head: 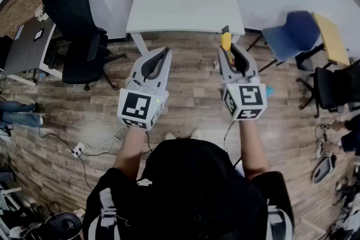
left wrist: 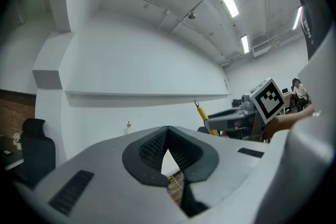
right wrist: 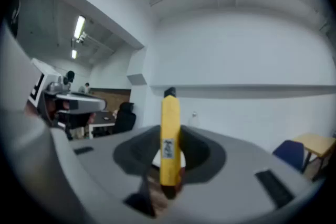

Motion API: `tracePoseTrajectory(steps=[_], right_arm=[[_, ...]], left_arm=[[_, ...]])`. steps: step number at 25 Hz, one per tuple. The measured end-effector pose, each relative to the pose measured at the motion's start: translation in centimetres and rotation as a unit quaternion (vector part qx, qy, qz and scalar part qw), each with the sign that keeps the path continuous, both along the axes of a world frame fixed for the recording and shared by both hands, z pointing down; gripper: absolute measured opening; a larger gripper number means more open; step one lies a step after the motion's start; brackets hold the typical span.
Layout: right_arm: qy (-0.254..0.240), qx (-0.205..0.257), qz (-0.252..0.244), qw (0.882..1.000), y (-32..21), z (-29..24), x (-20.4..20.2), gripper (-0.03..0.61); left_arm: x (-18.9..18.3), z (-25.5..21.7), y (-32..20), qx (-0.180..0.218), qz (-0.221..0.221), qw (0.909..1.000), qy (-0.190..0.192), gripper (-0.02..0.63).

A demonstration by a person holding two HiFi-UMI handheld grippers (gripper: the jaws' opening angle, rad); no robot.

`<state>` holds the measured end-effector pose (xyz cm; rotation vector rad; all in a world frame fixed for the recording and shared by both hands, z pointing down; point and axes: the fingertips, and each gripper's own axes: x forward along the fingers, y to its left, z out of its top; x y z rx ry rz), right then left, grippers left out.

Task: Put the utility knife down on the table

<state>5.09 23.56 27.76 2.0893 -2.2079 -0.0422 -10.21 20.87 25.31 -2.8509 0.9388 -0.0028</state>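
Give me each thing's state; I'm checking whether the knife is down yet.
utility knife: clamped in the right gripper, held in the air, not on the table.
right gripper: shut on the utility knife.
left gripper: shut, empty.

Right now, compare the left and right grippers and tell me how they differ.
The right gripper is shut on a yellow knife, which sticks out past its jaw tips; the left gripper is shut on nothing. The right gripper's jaws are held apart by the knife; the left gripper's jaws meet at the tips. Shared: both are grey and point toward the white table.
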Motion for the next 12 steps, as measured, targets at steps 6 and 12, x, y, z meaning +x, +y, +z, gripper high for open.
tracePoseTrajectory(steps=[6,12], right_arm=[[-0.010,-0.007,-0.005,1.000,0.3,0.6,0.6,0.137],[-0.011,-0.004,-0.012,1.000,0.7,0.8,1.3,0.137]], left_arm=[[0.9,0.2,0.3,-0.004,0.005,1.0000,-0.002,0.015],[2.0,0.7,0.7,-0.010,0.006,0.9999,-0.005,0.015]])
